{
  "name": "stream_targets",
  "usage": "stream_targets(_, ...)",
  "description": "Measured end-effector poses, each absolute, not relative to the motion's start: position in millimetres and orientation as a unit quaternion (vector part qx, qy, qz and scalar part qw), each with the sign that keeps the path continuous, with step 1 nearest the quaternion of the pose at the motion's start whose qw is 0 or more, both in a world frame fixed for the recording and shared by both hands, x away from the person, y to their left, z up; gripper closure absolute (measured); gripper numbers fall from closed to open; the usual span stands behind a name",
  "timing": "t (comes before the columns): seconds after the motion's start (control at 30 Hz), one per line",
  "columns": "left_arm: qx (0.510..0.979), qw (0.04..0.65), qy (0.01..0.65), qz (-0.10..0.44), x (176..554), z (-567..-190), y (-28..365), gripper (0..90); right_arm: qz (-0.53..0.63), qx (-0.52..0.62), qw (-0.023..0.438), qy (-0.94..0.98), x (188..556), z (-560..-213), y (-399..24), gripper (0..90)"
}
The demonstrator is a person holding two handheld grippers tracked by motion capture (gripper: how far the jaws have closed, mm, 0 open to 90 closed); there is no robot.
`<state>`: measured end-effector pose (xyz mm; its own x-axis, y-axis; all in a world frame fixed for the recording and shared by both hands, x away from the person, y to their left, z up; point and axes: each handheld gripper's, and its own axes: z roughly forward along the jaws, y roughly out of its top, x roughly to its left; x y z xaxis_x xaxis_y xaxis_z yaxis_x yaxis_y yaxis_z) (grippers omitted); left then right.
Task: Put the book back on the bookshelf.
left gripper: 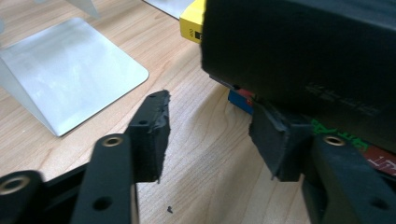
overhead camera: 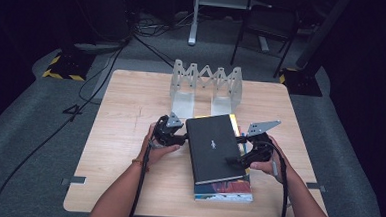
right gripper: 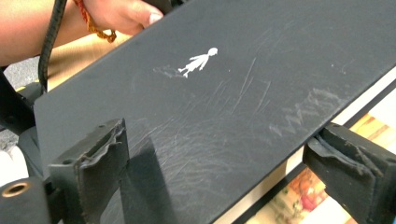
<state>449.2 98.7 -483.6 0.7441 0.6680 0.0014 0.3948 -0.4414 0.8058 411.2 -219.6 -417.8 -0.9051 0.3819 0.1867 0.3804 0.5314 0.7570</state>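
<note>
A black book (overhead camera: 214,148) is lying on top of a colourful book (overhead camera: 224,190), and both are sitting near the front middle of the wooden table (overhead camera: 124,135). The black book is resting slightly askew on the one beneath, so a strip of the colourful cover is showing at its near end and a yellow edge at its far end.

The left gripper (overhead camera: 172,135) is sitting just beside the black book's left edge. In the left gripper view its jaws are standing partly spread: one pad (left gripper: 152,128) is hovering over bare wood, while the other pad (left gripper: 280,140) is lying against the lower corner of the black book (left gripper: 299,60), right by its spine. Nothing is being pinched between them.

The right gripper (overhead camera: 246,154) is reaching in from the book's right side. In the right gripper view the black cover (right gripper: 224,107), with its small white figure, is lying between the two jaws; one pad (right gripper: 100,161) is above the cover and the other pad (right gripper: 348,165) is below its edge, by the pages. Whether those pads are pressing on the book I cannot tell.

A folding metal rack (overhead camera: 205,86) is standing at the far side of the table, well apart from both books
</note>
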Motion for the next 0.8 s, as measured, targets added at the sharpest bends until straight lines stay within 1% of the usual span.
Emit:
stream_targets(0.1, 0.838, 0.418, 0.308, 0.166, 448.8, -481.7, 98.5, 51.6, 0.449, 0.217, 0.01, 0.867, 414.2, -415.3, -216.4, 8.5)
stream_targets(0.13, 0.838, 0.42, 0.308, 0.16, 449.7, -481.3, 98.6, 52.6, 0.451, 0.214, 0.015, 0.866, 414.8, -413.7, -215.1, 9.5)
stream_targets(0.17, 0.838, 0.42, 0.308, 0.16, 449.7, -481.3, 98.6, 52.9, 0.456, 0.213, 0.015, 0.864, 415.4, -412.3, -214.8, 14.7)
stream_targets(0.2, 0.838, 0.421, 0.311, 0.151, 451.9, -480.2, 98.7, 52.9, 0.456, 0.213, 0.015, 0.864, 415.4, -412.3, -214.8, 14.7)
stream_targets(0.23, 0.839, 0.424, 0.307, 0.149, 452.8, -479.2, 97.9, 53.8, 0.474, 0.214, 0.01, 0.854, 417.8, -410.6, -215.0, 20.4)
stream_targets(0.27, 0.84, 0.422, 0.306, 0.15, 453.7, -479.8, 96.1, 57.9, 0.49, 0.208, 0.003, 0.847, 421.4, -408.2, -213.1, 24.7)
stream_targets(0.33, 0.838, 0.425, 0.309, 0.148, 454.7, -481.2, 96.3, 58.1, 0.489, 0.206, 0.002, 0.847, 422.6, -406.9, -211.2, 25.9)
stream_targets(0.4, 0.834, 0.433, 0.31, 0.143, 455.3, -482.5, 97.6, 58.3, 0.497, 0.197, -0.005, 0.845, 424.5, -404.1, -210.1, 33.1)
stream_targets(0.43, 0.834, 0.433, 0.31, 0.143, 455.3, -482.5, 97.6, 60.0, 0.497, 0.197, -0.005, 0.845, 424.5, -404.1, -210.1, 33.1)
stream_targets(0.5, 0.829, 0.441, 0.312, 0.145, 453.6, -482.0, 96.0, 61.4, 0.51, 0.179, -0.007, 0.841, 425.5, -397.4, -209.6, 40.5)
stream_targets(0.6, 0.819, 0.458, 0.317, 0.14, 453.1, -479.2, 97.5, 63.8, 0.507, 0.163, 0.004, 0.846, 423.6, -387.3, -206.7, 43.1)
stream_targets(0.7, 0.805, 0.478, 0.322, 0.141, 451.4, -474.2, 98.9, 69.2, 0.51, 0.154, 0.02, 0.846, 421.3, -380.2, -204.7, 46.3)
stream_targets(0.8, 0.789, 0.499, 0.331, 0.142, 450.6, -467.4, 100.4, 69.2, 0.512, 0.14, 0.043, 0.846, 416.7, -371.9, -203.6, 48.6)
